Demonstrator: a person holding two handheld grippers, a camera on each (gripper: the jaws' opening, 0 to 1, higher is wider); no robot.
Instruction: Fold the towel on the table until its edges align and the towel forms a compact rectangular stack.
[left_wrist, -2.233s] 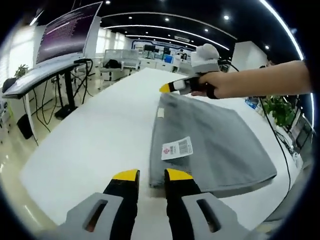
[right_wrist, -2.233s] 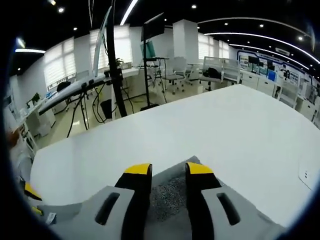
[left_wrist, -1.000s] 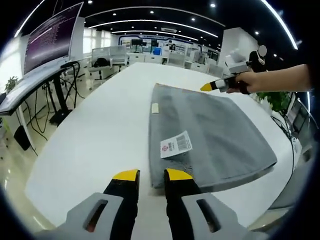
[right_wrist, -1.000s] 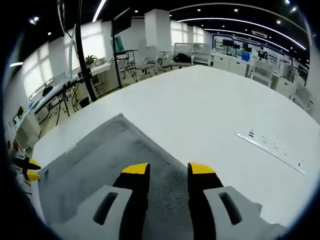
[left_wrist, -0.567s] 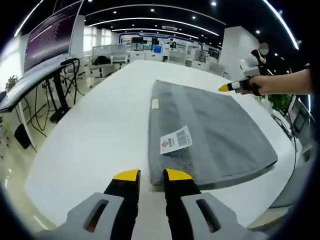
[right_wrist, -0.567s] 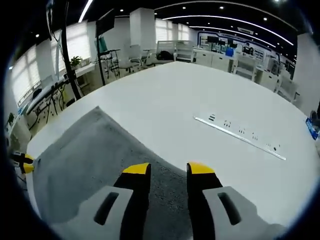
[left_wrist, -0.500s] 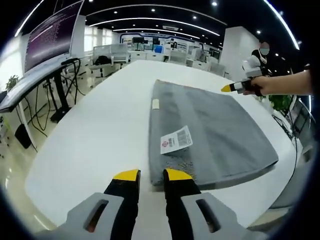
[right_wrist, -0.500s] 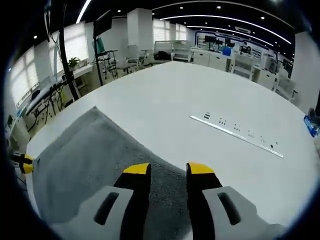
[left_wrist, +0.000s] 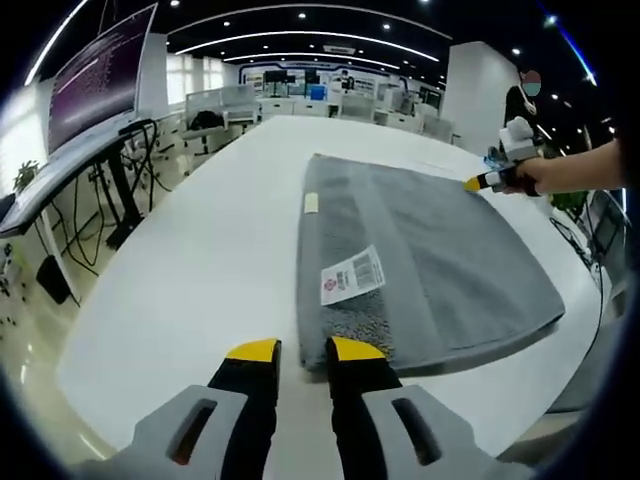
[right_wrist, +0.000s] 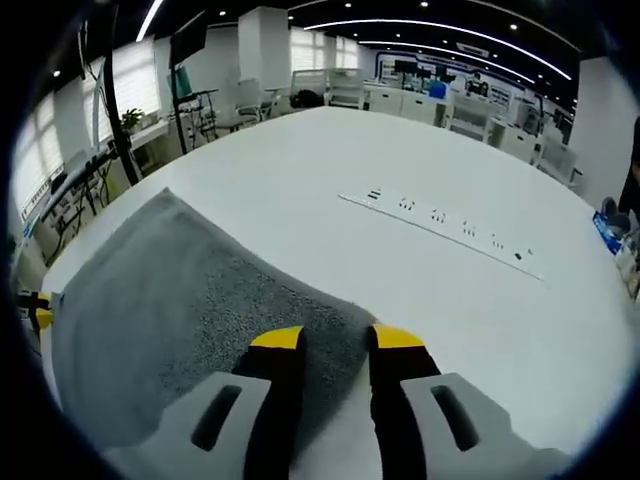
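Left tongs (left_wrist: 304, 349) slightly parted at near corner of one grey towel (left_wrist: 430, 265), gripping nothing, two labels on towel, one white table (left_wrist: 190, 270), right tongs (right_wrist: 336, 339) narrowly parted, straddling towel's far edge.

Towel (left_wrist: 430, 260) is fuzzy matt grey cloth with a paper tag (left_wrist: 352, 277). Table (left_wrist: 200, 260) looks smooth white with a slight sheen.

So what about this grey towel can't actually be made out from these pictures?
- Print on the towel's white tag: too small, left gripper view.
- How many layers are folded: only the top face shows.
- Its near corner: hidden under the right tongs, right gripper view.
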